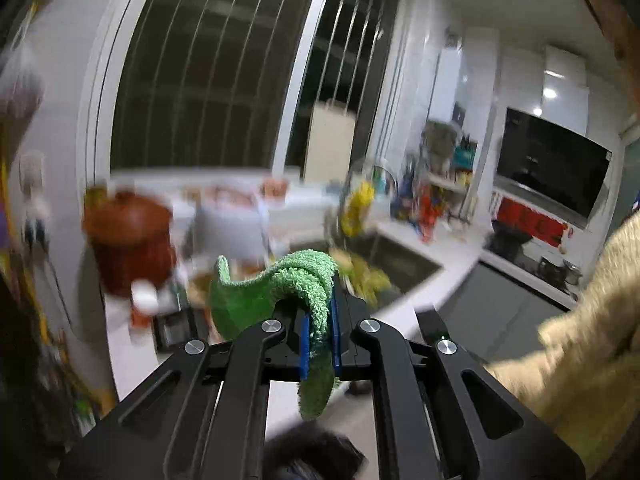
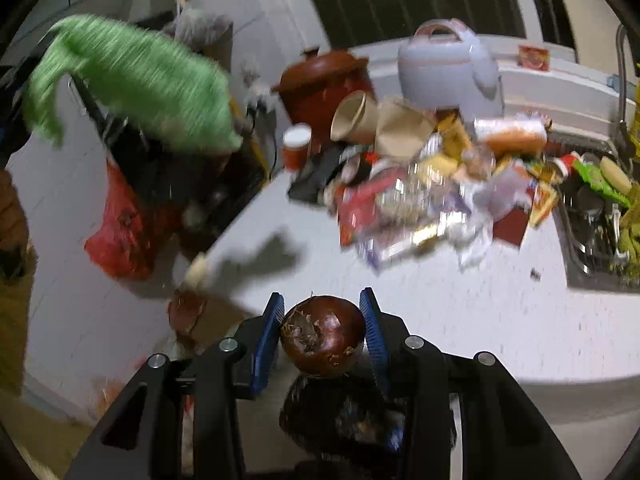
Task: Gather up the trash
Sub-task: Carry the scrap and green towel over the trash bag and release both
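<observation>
Left gripper [image 1: 320, 344]: jaws clamped together on a green microfibre cloth [image 1: 296, 280]. Cloth bunches above the blue pads and a tail hangs below them. In the right wrist view the same cloth [image 2: 132, 80] shows as a blurred green mass at upper left, well above the bench.

Right gripper [image 2: 323, 332]: jaws part-way apart and clamped on a red onion [image 2: 323, 336], one blue pad on each flank, root end with dry skin facing the camera. Onion is held over the near edge of the white bench [image 2: 460, 320].

Trash heap [image 2: 424, 188] lies mid-bench, well beyond the onion: wrappers, clear plastic, crumpled paper, two paper cups [image 2: 372, 120] on their sides at its far edge. Small white-lidded jar [image 2: 297, 148] stands left of the heap.

Sink [image 2: 600, 224] at right, sunk into the bench: holds dark pans, utensils, green packaging, yellowish scraps. Details blurred.

Behind the heap: brown clay pot with lid [image 2: 324, 80], pale rice cooker [image 2: 448, 68]. Barred window [image 1: 208, 80] beyond, dark outside.

Off the bench's left edge, lower down: red plastic bag [image 2: 120, 224] beside dark clutter, contents unclear. Dark bag [image 2: 344, 412] directly under the right gripper, contents unclear.

Person's tan fleecy sleeve [image 1: 580, 340] at right in the left wrist view.
</observation>
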{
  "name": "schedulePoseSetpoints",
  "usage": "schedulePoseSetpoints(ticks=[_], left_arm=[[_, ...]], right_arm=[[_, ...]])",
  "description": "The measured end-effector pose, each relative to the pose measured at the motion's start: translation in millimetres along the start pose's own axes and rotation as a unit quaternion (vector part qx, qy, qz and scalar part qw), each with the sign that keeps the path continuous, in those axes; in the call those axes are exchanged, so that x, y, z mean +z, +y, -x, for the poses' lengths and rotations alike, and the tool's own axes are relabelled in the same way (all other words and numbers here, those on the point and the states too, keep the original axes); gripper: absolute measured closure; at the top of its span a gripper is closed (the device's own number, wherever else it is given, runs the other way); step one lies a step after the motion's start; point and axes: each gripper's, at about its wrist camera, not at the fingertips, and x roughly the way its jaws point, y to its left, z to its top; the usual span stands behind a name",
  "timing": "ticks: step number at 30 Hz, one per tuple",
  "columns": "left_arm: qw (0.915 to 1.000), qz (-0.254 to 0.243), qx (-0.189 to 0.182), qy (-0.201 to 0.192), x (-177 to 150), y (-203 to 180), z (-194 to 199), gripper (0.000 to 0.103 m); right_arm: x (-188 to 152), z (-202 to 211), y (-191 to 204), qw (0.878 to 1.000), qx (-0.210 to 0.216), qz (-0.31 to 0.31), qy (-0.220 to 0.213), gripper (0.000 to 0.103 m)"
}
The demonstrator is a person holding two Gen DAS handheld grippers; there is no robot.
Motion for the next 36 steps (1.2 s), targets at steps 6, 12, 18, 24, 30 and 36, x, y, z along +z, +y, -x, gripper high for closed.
schedulePoseSetpoints(ticks=[6, 12, 18, 24, 30, 36], left_arm=[[0.9837, 0.086, 0.031, 0.154, -120.0, 23.5, -64.1, 0.096], [0.9351, 0.172, 0.086, 0.298, -304.3, 80.0, -173.6, 0.096], [0.8688, 0.202, 0.144, 0.429, -426.1, 102.7, -233.0, 0.04], [0.8483, 0.232, 0.176, 0.442, -434.7, 117.2, -226.3, 0.039], [0.8945, 0.213, 0.161, 0.359, -349.2, 96.5, -182.9, 0.022], [0.9461, 0.177, 0.144, 0.23, -234.3, 69.3, -140.8, 0.014]], right_arm=[[-54.8, -48.7, -13.3, 0.995, 0.005, -0.031, 0.096, 0.086], [-127.3, -142.5, -39.6, 0.983, -0.039, -0.03, 0.178, 0.098], [-164.1, -167.9, -47.4, 0.974, -0.089, -0.023, 0.209, 0.044], [-145.2, -159.8, -49.6, 0.976, -0.098, -0.035, 0.193, 0.037], [-102.2, -120.5, -34.6, 0.986, -0.081, -0.033, 0.141, 0.034], [-28.2, -47.7, -12.6, 0.997, -0.08, -0.004, 0.022, 0.004]])
